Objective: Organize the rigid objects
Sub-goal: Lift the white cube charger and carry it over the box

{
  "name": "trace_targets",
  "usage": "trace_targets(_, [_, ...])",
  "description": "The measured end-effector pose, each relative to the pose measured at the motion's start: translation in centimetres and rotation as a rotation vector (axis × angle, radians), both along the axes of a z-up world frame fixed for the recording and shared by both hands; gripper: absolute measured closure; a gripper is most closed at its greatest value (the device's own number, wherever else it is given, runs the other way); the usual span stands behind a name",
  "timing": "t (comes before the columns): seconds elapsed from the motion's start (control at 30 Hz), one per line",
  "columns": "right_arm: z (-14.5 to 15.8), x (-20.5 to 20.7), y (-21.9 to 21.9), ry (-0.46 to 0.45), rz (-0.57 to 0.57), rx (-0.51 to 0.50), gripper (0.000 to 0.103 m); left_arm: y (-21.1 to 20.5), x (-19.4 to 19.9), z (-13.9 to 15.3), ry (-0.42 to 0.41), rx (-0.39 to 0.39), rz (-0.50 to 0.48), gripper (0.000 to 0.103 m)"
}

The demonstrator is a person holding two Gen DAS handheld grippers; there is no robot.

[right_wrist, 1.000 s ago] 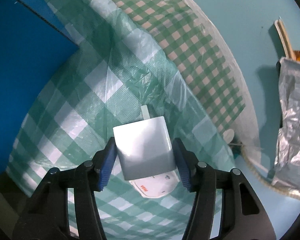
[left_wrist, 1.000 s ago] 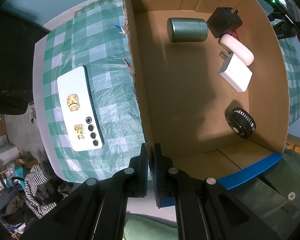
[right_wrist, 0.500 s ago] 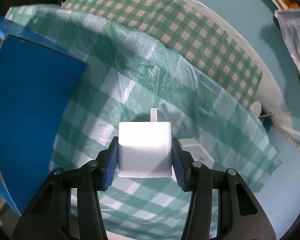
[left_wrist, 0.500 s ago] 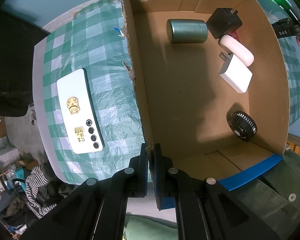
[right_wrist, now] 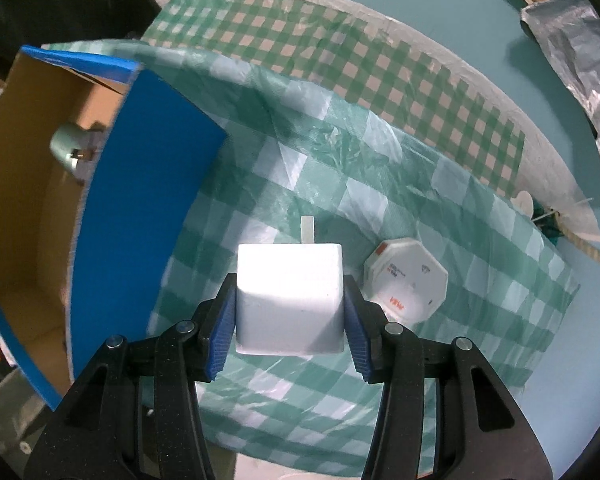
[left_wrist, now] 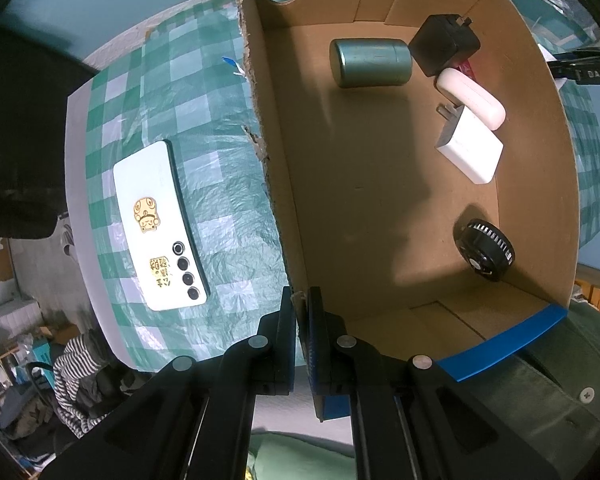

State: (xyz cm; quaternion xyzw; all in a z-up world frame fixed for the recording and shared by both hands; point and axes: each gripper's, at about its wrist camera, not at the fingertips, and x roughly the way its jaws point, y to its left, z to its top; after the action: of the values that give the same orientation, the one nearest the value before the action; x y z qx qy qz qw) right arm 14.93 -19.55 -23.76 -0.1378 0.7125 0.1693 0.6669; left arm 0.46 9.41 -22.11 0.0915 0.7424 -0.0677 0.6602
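Left gripper is seen clamped together on the near wall of the cardboard box, one blue pad outside, one inside.

Box interior, as viewed from the left wrist: a green cylinder lying on its side near the far wall; a black plug adapter just beside it; a white oval case touching a flat white charger, prongs pointed toward the cylinder; a black round ribbed part set apart, close to the right wall. Blue outer faces are noted on the box edges.

Outside the box, a white phone is laid face down on the green checked tablecloth, with gold stickers and camera lenses showing.

Right gripper is clamped on a white cube charger, blue pads pressed to both its sides, a prong projecting from the far face. The jaws had just been closing onto it. The charger is held clear above the tablecloth, beside the blue outer wall of the box.

A white octagonal object with red print rests on the cloth, just to the right of the held charger.
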Motion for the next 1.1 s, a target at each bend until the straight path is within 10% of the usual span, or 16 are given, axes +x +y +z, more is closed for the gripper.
trace_targets(0.6, [7.9, -3.3, 4.1, -0.116, 0.076, 0.082, 0.054, -0.2, -0.1, 0.1, -0.005, 0.005, -0.019, 0.098])
trace_targets(1.1, [7.8, -5.6, 10.4, -0.119, 0.206, 0.093, 0.054, -0.3, -0.1, 0.2, -0.007, 0.004, -0.020, 0.098])
